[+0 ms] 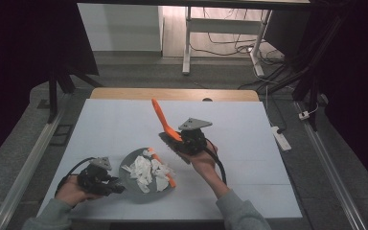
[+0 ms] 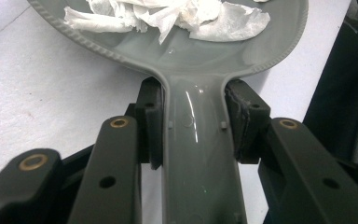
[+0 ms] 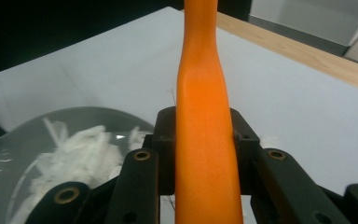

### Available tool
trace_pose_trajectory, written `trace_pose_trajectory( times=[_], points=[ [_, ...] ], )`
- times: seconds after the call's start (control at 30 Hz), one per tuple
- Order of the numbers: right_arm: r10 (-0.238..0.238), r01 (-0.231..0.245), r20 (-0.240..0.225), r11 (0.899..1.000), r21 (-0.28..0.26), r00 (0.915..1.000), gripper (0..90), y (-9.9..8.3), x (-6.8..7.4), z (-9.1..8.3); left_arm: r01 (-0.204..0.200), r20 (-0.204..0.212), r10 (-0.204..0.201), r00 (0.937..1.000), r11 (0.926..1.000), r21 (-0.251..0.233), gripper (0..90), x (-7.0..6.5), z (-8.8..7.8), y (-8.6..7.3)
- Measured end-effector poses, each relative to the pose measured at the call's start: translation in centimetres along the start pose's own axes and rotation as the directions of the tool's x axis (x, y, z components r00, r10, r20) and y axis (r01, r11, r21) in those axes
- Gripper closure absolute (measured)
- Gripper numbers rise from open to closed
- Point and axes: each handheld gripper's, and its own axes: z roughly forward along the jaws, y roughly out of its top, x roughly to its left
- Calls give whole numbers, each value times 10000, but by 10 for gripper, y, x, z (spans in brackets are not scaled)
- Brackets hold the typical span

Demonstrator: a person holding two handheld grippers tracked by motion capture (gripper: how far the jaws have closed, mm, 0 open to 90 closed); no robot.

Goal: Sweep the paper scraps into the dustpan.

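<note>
A grey dustpan (image 1: 135,191) lies on the white table and carries a heap of white paper scraps (image 1: 146,172). An orange strip (image 1: 167,175) runs along its right edge. My left gripper (image 1: 117,188) is shut on the dustpan's handle (image 2: 198,163), with both pads pressed against its sides. Just right of the pan and lifted off the table, my right gripper (image 1: 176,139) is shut on an orange brush handle (image 1: 159,115) that points up and away. Dark bristles (image 1: 168,143) hang by that gripper. The right gripper view has the handle (image 3: 204,140) between the jaws, with the pan (image 3: 9,154) and scraps (image 3: 79,149) below left.
The white table top (image 1: 249,143) ends in a wooden strip (image 1: 172,93) at the back. A white power strip (image 1: 281,139) lies on the floor to the right. A desk frame (image 1: 187,43) and cables stand beyond the table, and black curtains hang on both sides.
</note>
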Motion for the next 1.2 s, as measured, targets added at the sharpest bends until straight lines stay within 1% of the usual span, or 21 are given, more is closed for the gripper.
trace_pose_trajectory(
  times=[0.13, 0.23, 0.33, 0.53, 0.63, 0.73, 0.93, 1.0, 1.1, 1.2],
  points=[
    [172, -176, 478, 9998, 77, 9987, 703, -4, -14, -2, 39, -36, -40, 10000, 10000, -27, 608, 1, -2, -1],
    [362, -377, 713, 9991, 197, 9968, 703, -8, -24, -1, 40, -47, -41, 10000, 10000, -64, 608, 2, -3, -2],
    [452, -488, 962, 9982, 357, 9943, 703, -12, -32, 1, -1, -10, 1, 10000, 10000, -67, 608, 1, -4, -3],
    [605, -682, 1253, 9960, 582, 9903, 703, -19, -44, 5, -31, -5, 31, 10000, 10000, -7, 608, 2, -5, -4],
    [609, -698, 1284, 9954, 661, 9898, 703, -21, -47, 7, -78, 30, 78, 10000, 10000, 43, 608, 2, -6, -5],
    [628, -743, 1298, 9935, 863, 9895, 703, -24, -49, 12, -47, 31, 47, 10000, 10000, 21, 608, 2, -6, -6],
    [561, -733, 1240, 9876, 1387, 9907, 703, -30, -46, 24, -88, 52, 87, 9999, 9999, 82, 608, 2, -7, -7],
    [486, -661, 1143, 9858, 1545, 9923, 703, -31, -43, 28, -91, 52, 90, 9999, 9999, 73, 608, 1, -6, -6],
    [353, -519, 896, 9803, 1908, 9954, 703, -31, -36, 35, -111, 59, 111, 9999, 9999, 97, 609, 1, -5, -6],
    [118, -257, 676, 9776, 2090, 9976, 704, -32, -27, 42, -117, 64, 117, 9999, 9999, 91, 608, 1, -5, -5]
  ],
)
